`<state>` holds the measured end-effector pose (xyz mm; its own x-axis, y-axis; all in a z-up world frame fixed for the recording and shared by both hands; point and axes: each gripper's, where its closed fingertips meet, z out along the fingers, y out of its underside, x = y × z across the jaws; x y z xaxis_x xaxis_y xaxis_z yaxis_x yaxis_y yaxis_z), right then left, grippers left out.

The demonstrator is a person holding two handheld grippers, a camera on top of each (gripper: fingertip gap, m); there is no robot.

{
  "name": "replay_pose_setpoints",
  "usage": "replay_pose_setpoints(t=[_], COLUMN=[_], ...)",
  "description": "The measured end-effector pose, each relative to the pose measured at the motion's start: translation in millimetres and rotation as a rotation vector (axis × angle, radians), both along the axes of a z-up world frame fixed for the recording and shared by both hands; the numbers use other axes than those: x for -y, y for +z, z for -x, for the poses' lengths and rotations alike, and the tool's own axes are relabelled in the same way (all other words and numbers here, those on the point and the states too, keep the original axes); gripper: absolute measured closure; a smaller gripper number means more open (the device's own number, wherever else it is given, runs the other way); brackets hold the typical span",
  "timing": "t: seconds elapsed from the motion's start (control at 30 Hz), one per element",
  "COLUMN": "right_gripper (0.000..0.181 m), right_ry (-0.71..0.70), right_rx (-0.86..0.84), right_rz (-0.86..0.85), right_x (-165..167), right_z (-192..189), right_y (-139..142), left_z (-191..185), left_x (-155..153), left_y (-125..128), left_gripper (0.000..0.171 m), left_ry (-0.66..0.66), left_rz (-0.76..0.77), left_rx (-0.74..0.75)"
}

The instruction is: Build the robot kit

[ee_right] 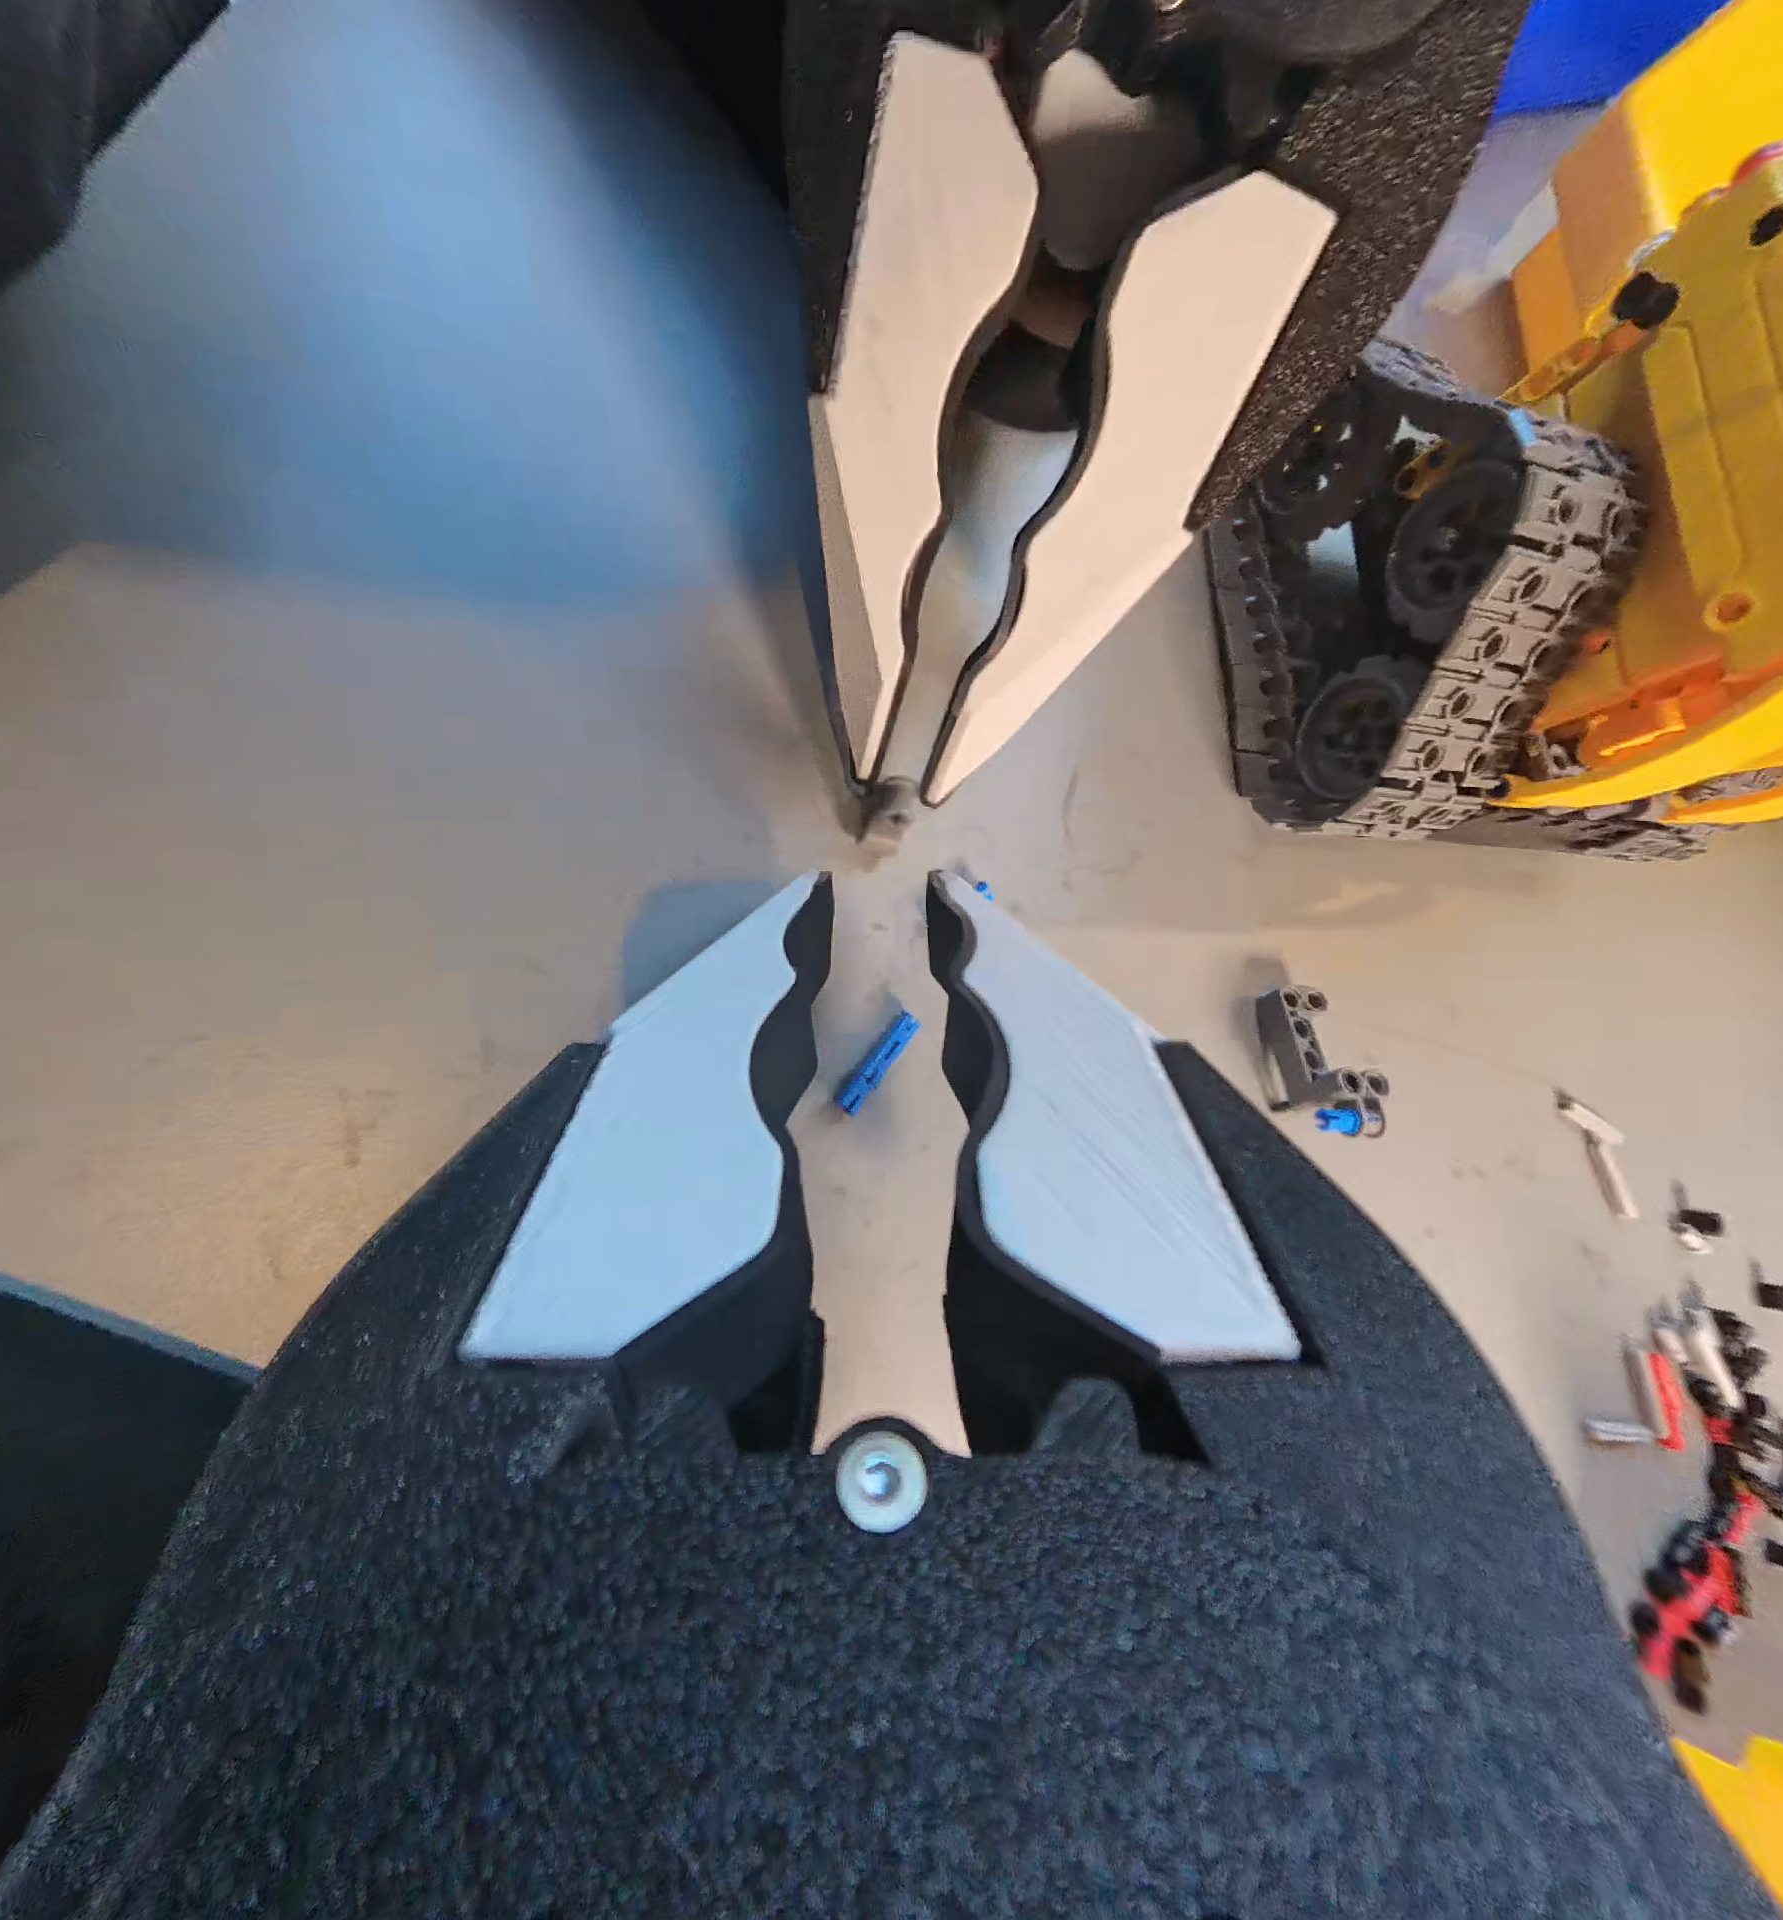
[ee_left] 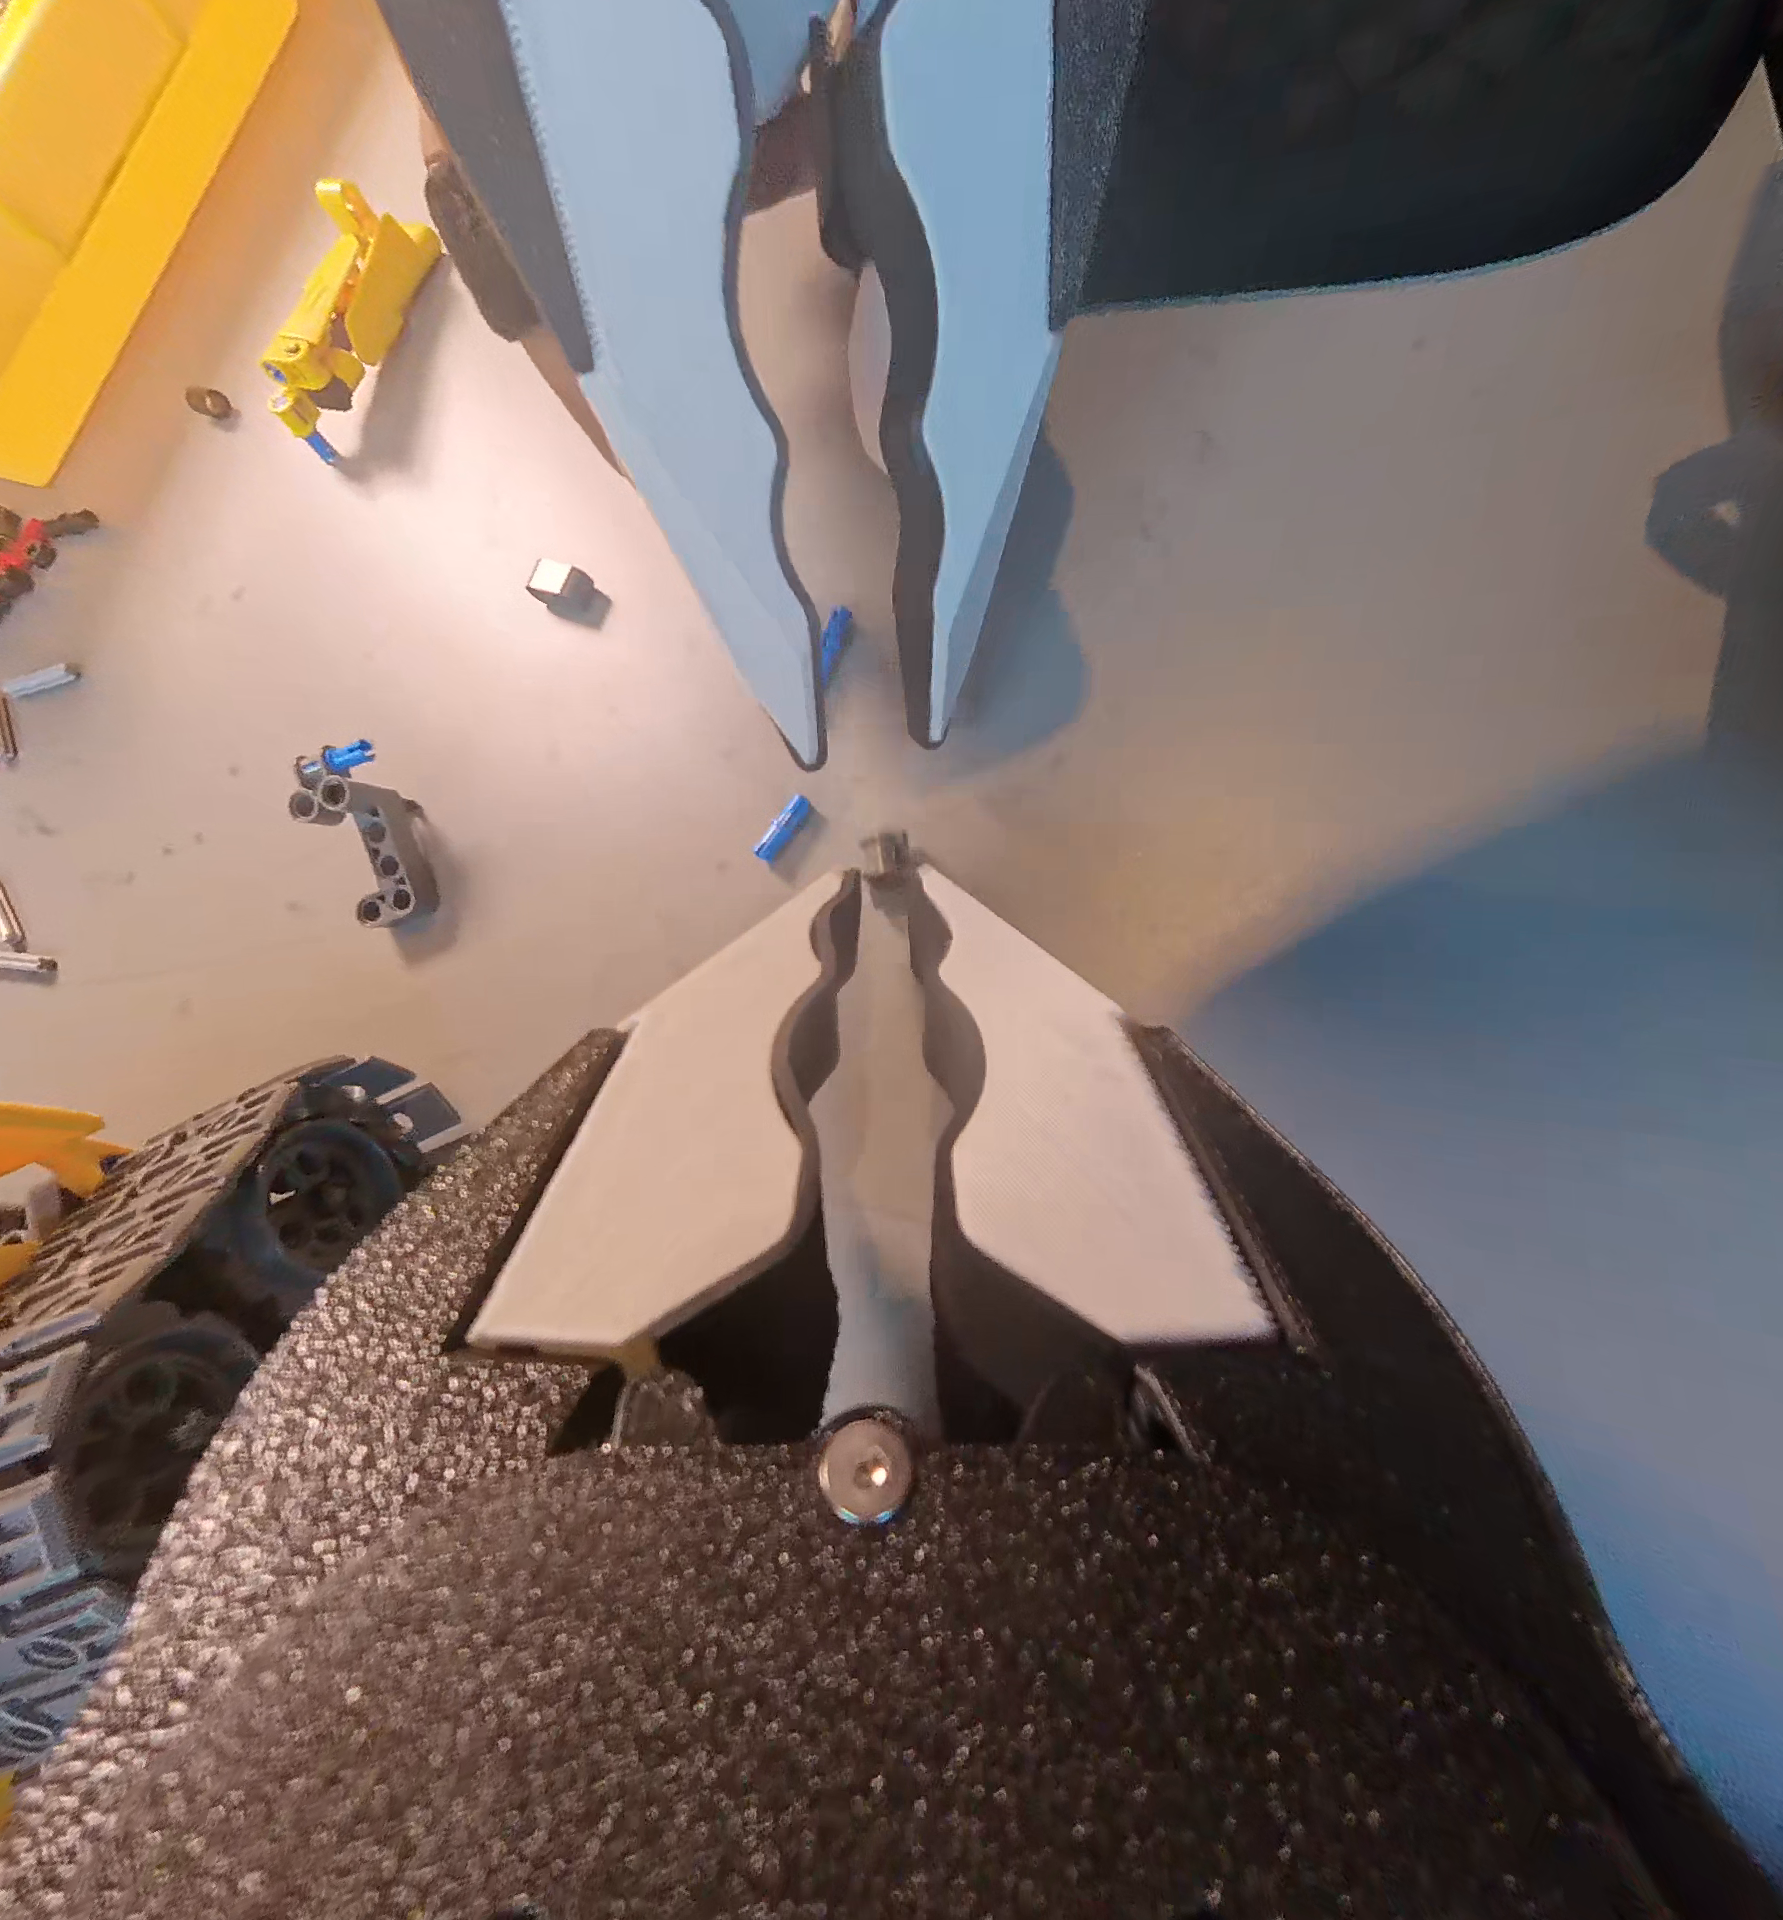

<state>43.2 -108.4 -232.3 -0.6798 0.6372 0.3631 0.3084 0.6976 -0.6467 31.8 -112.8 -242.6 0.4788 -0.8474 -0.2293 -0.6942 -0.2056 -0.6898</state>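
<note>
My left gripper (ee_left: 882, 873) is shut on a small grey pin (ee_left: 885, 847), pinched at the very fingertips just above the beige table. It also shows at the top of the right wrist view (ee_right: 892, 792), with the grey pin (ee_right: 892, 816) sticking out. My right gripper (ee_right: 876, 878) faces it tip to tip, a short gap apart, open and empty. A blue pin (ee_right: 876, 1065) lies on the table between its fingers (ee_right: 658, 1143). In the left wrist view the right gripper (ee_left: 874, 748) comes from the top. One blue pin (ee_left: 835, 634) lies between its tips, and another (ee_left: 783, 826) lies beside them.
A yellow tracked toy vehicle (ee_right: 1438, 603) stands near the left gripper and also shows in the left wrist view (ee_left: 191, 1299). Nearby are a dark grey angled beam (ee_left: 378, 842), a small yellow assembly (ee_left: 347, 301), a yellow box (ee_left: 56, 208), a grey cube (ee_left: 560, 587) and red and black loose parts (ee_right: 1708, 1538). Less than 4 cm separates the two grippers' tips. It is some 10 cm from my right tips to the grey cube (ee_left: 560, 587).
</note>
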Motion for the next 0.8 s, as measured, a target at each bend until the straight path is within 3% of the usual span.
replay_pose_setpoints(t=[0.13,0.23,0.43,0.8], right_gripper=[0.164,0.165,0.164,0.178], right_ry=[-0.011,-0.098,-0.233,-0.261], right_rx=[-0.004,0.003,0.153,0.175], right_rz=[0.067,0.065,0.111,0.163], right_x=[5.7,-8.6,-23.2,-17.2], right_z=[2.8,10.0,16.3,21.3], right_y=[7.2,5.5,-13.0,-14.2], left_z=[0.0,1.0,16.9,23.2], left_x=[0.5,1.0,-8.1,-12.3], left_y=[1.9,4.4,18.7,15.4], left_gripper=[0.162,0.16,0.158,0.158], left_ry=[-0.003,-0.001,0.089,0.143], left_rz=[-0.004,-0.005,-0.021,0.005], left_rx=[0.009,0.021,0.093,0.105])
